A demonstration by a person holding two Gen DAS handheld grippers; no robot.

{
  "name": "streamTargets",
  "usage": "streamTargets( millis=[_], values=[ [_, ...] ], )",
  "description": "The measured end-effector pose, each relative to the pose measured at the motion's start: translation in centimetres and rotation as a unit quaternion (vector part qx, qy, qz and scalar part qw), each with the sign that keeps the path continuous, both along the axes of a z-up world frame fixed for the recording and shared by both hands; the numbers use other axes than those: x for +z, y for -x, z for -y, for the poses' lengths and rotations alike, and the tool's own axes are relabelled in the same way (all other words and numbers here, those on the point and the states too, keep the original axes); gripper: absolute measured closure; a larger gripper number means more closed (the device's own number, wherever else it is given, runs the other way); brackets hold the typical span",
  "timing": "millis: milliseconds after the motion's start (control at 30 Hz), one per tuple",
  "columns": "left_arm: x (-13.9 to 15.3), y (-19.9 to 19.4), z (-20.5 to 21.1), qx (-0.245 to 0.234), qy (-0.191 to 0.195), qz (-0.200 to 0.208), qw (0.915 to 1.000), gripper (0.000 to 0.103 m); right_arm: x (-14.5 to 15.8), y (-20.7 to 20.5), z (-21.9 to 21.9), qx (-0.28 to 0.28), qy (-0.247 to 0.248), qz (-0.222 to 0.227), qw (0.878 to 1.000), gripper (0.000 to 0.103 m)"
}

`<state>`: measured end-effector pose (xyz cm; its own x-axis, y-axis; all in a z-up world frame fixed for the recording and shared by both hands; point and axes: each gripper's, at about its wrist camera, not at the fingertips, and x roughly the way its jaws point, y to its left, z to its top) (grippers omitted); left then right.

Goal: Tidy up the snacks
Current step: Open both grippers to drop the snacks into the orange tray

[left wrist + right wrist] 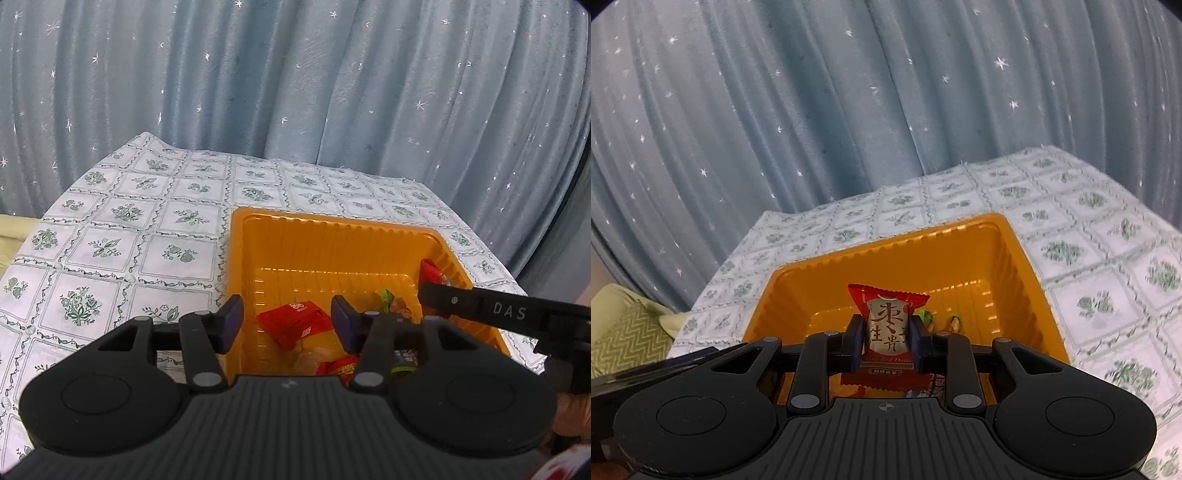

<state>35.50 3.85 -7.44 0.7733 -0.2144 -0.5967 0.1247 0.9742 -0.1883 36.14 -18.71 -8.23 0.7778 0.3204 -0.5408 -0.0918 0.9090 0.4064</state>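
Two grippers over orange tray (1015, 258): right gripper (885, 341) is clamping a red date packet (886, 317); I'm lowering it before releasing. Left gripper (287, 323) is hanging apart, seemingly empty.

I see an orange ribbed plastic tray (332, 236), glossy, at centre frame on a matt white cloth with a green floral print (110, 229). My right gripper (885, 341) of matt black plastic pinches a shiny red foil date-candy packet (886, 321). A soft grey-blue curtain with small silver stars (295, 74) fills the upper frame, faintly sheened.
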Motion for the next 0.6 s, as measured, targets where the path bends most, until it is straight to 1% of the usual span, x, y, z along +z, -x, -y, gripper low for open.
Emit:
streamTargets(
  millis=[33, 100, 133, 167, 267, 433, 600],
  values=[
    [0.0, 0.1, -0.1, 0.001, -0.001, 0.0, 1.0, 0.052, -0.1, 0.0, 0.2, -0.002, -0.006, -0.003, 1.0, 0.074],
    [0.0, 0.2, -0.2, 0.002, -0.001, 0.0, 1.0, 0.051, 0.0, 0.0, 0.4, -0.008, -0.007, -0.002, 1.0, 0.058],
    [0.0, 0.3, -0.2, 0.002, 0.0, 0.0, 1.0, 0.051, 0.0, 0.2, 0.6, -0.013, -0.008, 0.004, 1.0, 0.045],
    [0.1, 0.4, -0.2, 0.001, -0.001, 0.0, 1.0, 0.051, 0.2, 0.3, 0.7, -0.017, -0.009, 0.009, 1.0, 0.04],
    [0.3, 0.9, 0.0, 0.002, -0.002, 0.001, 1.0, 0.049, 0.6, 0.9, 1.3, -0.024, -0.011, 0.018, 0.999, 0.04],
    [1.1, 2.8, 0.2, 0.003, 0.0, 0.005, 1.0, 0.044, 1.5, 2.3, 2.3, -0.041, -0.008, 0.019, 0.999, 0.04],
    [2.3, 5.8, 0.7, 0.004, 0.008, 0.005, 0.9999, 0.041, 2.9, 5.5, 3.0, -0.06, -0.002, 0.022, 0.998, 0.039]
  ],
)
